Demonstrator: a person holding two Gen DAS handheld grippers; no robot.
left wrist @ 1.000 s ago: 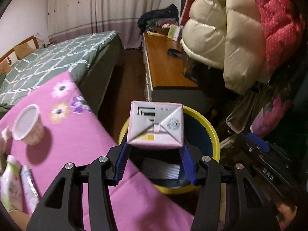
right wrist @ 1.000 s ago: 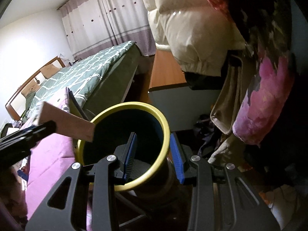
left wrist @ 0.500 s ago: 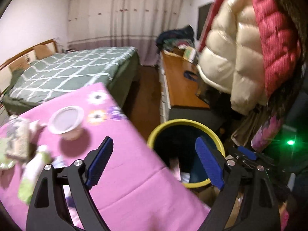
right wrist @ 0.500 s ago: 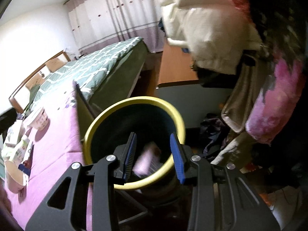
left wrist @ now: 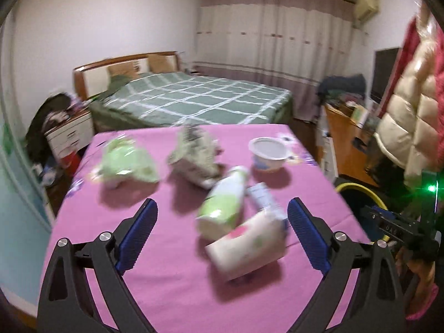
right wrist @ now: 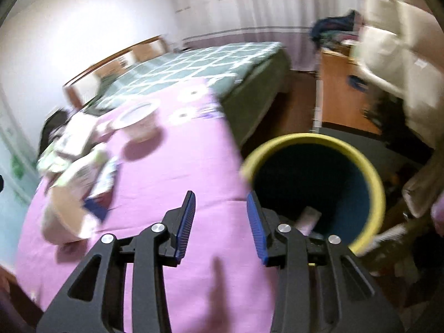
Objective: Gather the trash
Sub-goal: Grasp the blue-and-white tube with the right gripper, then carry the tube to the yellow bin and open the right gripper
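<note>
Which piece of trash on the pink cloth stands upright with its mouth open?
The white cup near the far right corner; the bottle and tissue pack lie on their sides.

Left wrist camera looking down across pink table (left wrist: 172, 249) toward bed (left wrist: 194, 100). Right wrist camera looking close over bin (right wrist: 371, 183). Both seeing table, bed, bin.

Left claw (left wrist: 220, 231) wide apart, empty, above pink cloth (left wrist: 166, 277); bottle (left wrist: 222, 202), paper cup (left wrist: 247, 247) between fingers.
</note>
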